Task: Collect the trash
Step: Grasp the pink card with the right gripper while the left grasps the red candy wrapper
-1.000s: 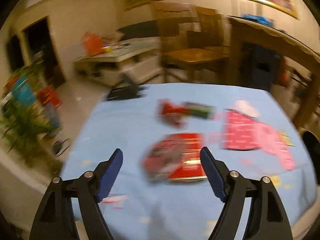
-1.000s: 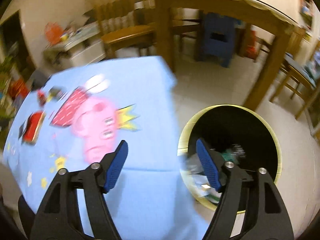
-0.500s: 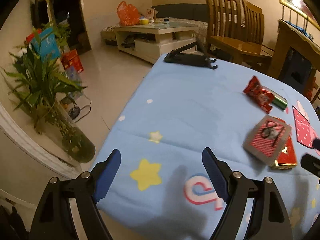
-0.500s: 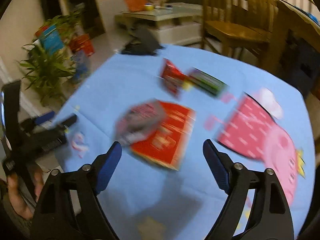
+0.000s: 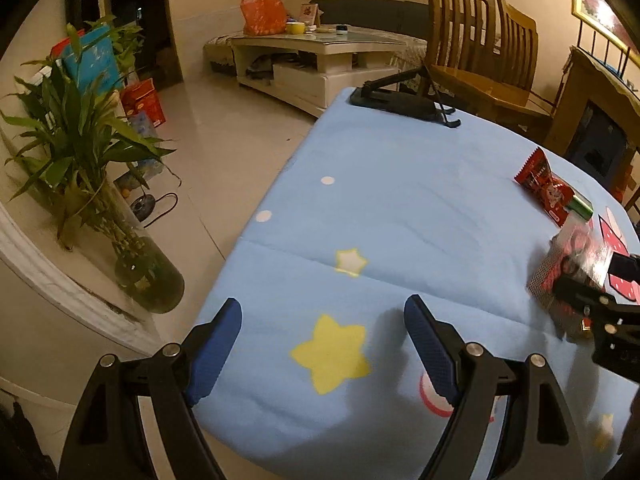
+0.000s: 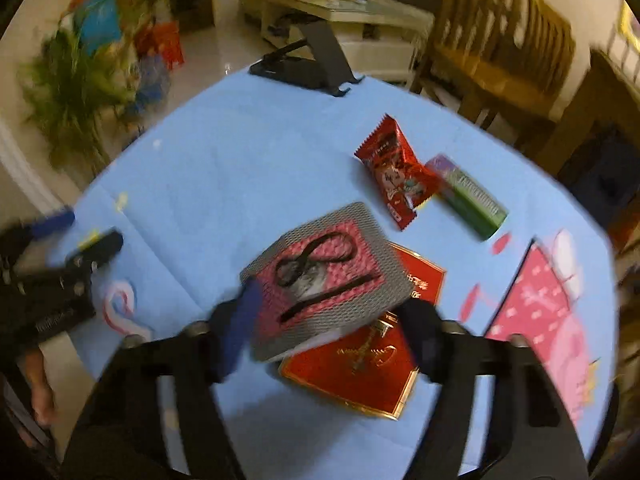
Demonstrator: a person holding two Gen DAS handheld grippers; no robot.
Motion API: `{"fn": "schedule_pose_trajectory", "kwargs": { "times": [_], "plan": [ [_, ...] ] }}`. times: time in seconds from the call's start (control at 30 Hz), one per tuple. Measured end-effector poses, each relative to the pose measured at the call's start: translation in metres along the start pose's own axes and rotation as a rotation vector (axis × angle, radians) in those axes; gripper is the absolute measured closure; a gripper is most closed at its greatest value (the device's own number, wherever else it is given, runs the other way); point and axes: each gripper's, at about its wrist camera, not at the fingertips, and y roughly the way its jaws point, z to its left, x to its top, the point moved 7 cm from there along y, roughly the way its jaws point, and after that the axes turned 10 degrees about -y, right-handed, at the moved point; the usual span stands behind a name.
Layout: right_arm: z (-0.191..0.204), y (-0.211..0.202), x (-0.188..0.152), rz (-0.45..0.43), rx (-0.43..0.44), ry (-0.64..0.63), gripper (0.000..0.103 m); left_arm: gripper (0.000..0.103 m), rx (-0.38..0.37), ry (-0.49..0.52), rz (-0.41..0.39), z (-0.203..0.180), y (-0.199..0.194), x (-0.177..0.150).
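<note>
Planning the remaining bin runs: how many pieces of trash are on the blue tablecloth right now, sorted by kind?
Packs with the scissors picture: 1, grey and pink scissors pack, between the right gripper fingers.
Flat red packets: 1, red packet, partly under that pack.
Snack wrappers: 1, red wrapper.
Green boxes: 1, green box.
Total: 4.

We see the surface (image 5: 400,208) under a blue cloth printed with yellow stars, a black folding stand (image 5: 404,98) at its far edge. Beyond, we note a potted bamboo (image 5: 92,184) in a glass vase, a white coffee table (image 5: 320,56) bearing an orange bag (image 5: 262,12), and wooden chairs (image 5: 480,48).
</note>
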Motion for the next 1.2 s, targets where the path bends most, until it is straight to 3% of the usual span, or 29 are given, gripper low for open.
{"fn": "schedule_pose_trajectory", "kwargs": {
  "times": [0.1,0.17,0.3,0.43,0.7,0.83,0.97,1.0,1.03,1.1,1.13,1.2],
  "plan": [
    [0.006,-0.010,-0.007,-0.009,0.061,-0.003,0.092,0.022,-0.010,-0.002,0.005,-0.004,0.002,0.001],
    [0.005,-0.020,-0.016,-0.024,0.091,-0.003,0.101,0.022,-0.015,0.003,0.004,-0.008,0.002,0.002],
    [-0.021,-0.051,-0.048,-0.082,0.191,0.105,0.101,0.021,-0.051,0.033,-0.001,-0.023,-0.001,0.008],
    [-0.071,-0.084,-0.100,-0.104,0.229,0.247,0.101,0.018,-0.117,0.107,-0.021,-0.062,-0.005,0.025],
    [-0.167,-0.118,-0.195,-0.130,0.171,0.455,0.101,0.017,-0.225,0.346,-0.042,-0.181,0.016,0.052],
    [-0.192,-0.121,-0.218,-0.158,0.188,0.517,0.101,0.017,-0.214,0.485,-0.040,-0.231,0.041,0.052],
    [-0.193,-0.130,-0.216,-0.185,0.206,0.498,0.101,0.018,-0.161,0.522,-0.007,-0.240,0.067,0.052],
    [-0.194,-0.134,-0.216,-0.196,0.216,0.495,0.101,0.026,-0.175,0.503,0.018,-0.239,0.073,0.051],
    [-0.193,-0.137,-0.215,-0.203,0.221,0.495,0.101,0.046,-0.212,0.478,0.031,-0.239,0.072,0.051],
    [-0.190,-0.141,-0.210,-0.217,0.231,0.498,0.100,0.075,-0.274,0.444,0.059,-0.239,0.067,0.046],
    [-0.191,-0.140,-0.207,-0.220,0.232,0.500,0.100,0.084,-0.259,0.448,0.046,-0.238,0.064,0.042],
    [-0.193,-0.142,-0.205,-0.228,0.226,0.499,0.100,0.092,-0.237,0.457,0.033,-0.236,0.057,0.032]
  ]
}}
